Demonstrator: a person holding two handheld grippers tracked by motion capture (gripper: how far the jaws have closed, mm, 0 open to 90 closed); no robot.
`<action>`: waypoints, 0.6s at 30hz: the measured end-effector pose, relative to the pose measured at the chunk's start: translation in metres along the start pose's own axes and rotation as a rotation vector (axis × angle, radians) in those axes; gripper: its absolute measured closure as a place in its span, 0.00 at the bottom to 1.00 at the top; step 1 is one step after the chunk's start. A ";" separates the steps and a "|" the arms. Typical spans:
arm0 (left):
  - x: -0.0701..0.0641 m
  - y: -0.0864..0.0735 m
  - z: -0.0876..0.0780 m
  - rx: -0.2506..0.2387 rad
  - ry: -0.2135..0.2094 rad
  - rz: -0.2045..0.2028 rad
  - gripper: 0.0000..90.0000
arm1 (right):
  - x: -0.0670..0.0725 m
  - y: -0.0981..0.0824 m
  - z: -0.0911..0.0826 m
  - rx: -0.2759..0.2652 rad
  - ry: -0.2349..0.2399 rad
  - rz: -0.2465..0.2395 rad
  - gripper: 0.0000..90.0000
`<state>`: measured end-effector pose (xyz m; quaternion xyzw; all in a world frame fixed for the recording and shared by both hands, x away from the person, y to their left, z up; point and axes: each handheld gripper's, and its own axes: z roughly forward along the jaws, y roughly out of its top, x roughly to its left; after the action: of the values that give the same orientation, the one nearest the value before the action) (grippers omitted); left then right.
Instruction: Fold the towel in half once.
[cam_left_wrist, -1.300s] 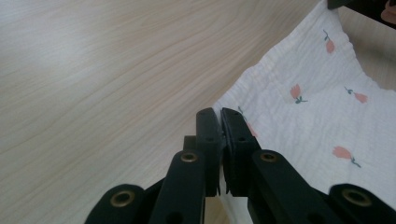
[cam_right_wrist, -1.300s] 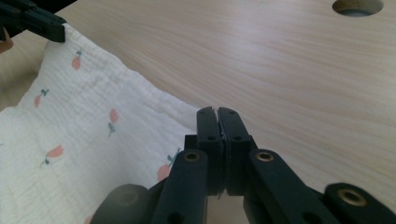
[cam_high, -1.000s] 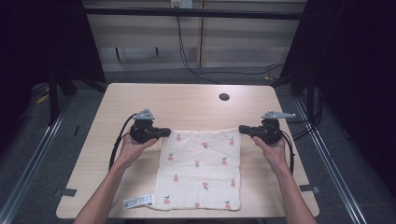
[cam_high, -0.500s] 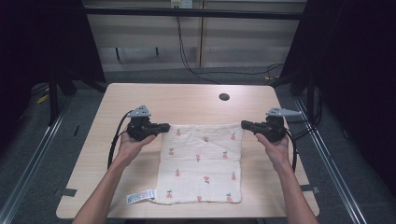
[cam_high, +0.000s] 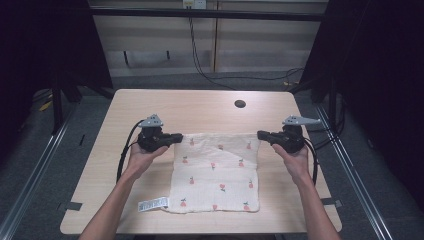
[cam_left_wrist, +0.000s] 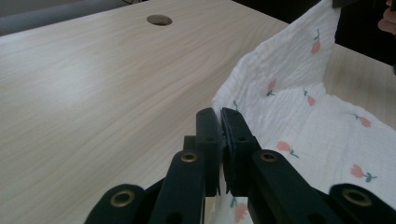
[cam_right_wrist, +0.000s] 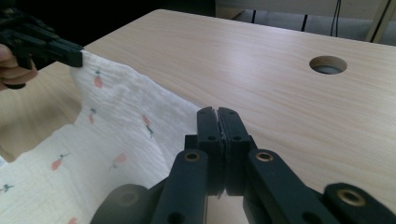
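Both grippers are pinching the cloth by its far corners, left gripper and right gripper, far edge lifted, the rest flat on the tabletop.

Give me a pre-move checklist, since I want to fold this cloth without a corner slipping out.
1. Left gripper shut on the cloth at its far left corner: ok, fabric shows pinched between the jaws in the left gripper view.
2. Right gripper shut on the far right corner: ok, jaws are closed with the cloth at their tips.
3. Far edge lifted evenly between the two grippers: ok, it stands raised in both gripper views.
4. Near edge flat on the table: ok in the high view.
5. White label at the near left corner free of the fold: cannot tell.
6. Landing area free of the hole: ok.
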<state>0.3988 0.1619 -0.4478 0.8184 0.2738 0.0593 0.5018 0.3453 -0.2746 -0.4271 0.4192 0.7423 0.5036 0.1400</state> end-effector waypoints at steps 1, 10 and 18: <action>0.000 0.000 0.000 0.000 0.000 0.000 0.96 | 0.000 0.000 0.000 0.000 0.000 0.000 0.99; -0.013 -0.004 -0.003 0.025 -0.031 -0.001 0.96 | 0.008 0.000 -0.017 0.007 0.047 0.014 0.98; -0.037 -0.005 -0.018 0.041 -0.033 0.065 0.96 | 0.023 -0.011 -0.027 0.060 0.060 -0.030 0.98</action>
<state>0.3589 0.1593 -0.4370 0.8378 0.2398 0.0568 0.4873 0.3088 -0.2762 -0.4195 0.3968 0.7671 0.4913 0.1127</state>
